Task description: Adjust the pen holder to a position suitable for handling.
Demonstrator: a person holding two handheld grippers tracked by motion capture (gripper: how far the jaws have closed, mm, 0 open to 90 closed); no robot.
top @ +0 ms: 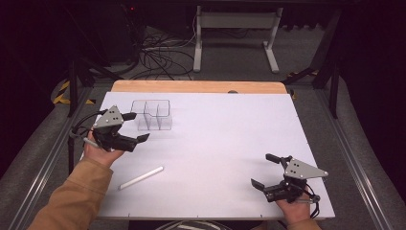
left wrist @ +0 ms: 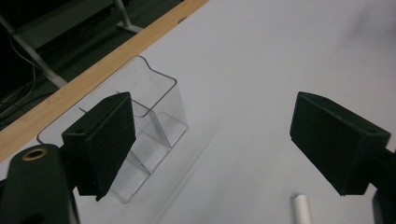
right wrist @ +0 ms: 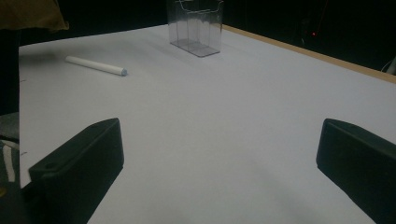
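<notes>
White stick [top: 140, 178]: lying flat, near left of white table [top: 225, 143], untouched. Clear divided holder [top: 152, 115]: upright, far left, compartments empty. Left gripper [top: 135, 127]: jaws wide, just beside holder. Right gripper [top: 262, 169]: jaws wide, near right edge, holding nothing. Beyond: wooden far edge [top: 198, 86], grey floor, cables [top: 158, 55], white frame legs [top: 234, 33].

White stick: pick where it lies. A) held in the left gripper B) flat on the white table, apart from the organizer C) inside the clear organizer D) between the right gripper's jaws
B: the stick lies flat on the table, well short of the organizer, with both grippers open and empty.
</notes>
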